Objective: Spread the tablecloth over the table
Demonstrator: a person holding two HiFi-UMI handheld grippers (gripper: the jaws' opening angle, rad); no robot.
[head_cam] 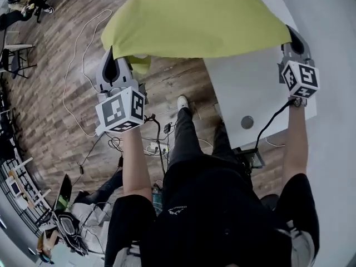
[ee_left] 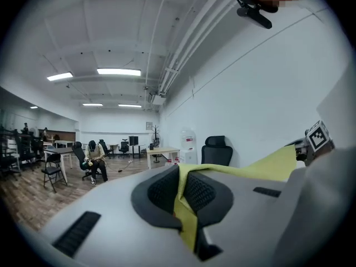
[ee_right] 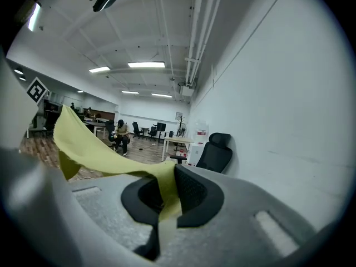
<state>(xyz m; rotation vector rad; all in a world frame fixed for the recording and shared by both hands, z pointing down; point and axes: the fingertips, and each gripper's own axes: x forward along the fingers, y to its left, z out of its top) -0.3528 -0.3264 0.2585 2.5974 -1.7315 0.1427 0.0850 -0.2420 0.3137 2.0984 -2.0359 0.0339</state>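
The left gripper has its jaws closed tight on one corner of the yellow-green tablecloth. The cloth is pinched between the dark ribbed pads, and a short tail of it hangs out below them. The right gripper is clamped the same way on the opposite corner, with a strip of cloth running down through the closed jaws.

In the head view both grippers are held out at arm's length, well apart, each with its marker cube facing the camera. The cloth is stretched between them in the air and billows upward in a broad arch. A small fold droops just beside the left gripper.

The cloth's right half hangs over the white table, whose near part lies bare beneath it, with a round grey cap set into the top. Its left half is over the wooden floor, beyond the table's edge.

The person's dark trousers and one white shoe show below, standing at the table's left corner. Thin cables loop across the floor, and a power strip lies near the feet.

Farther off along the white wall stands a black office chair, and a seated person is near the desks at the back of the room.
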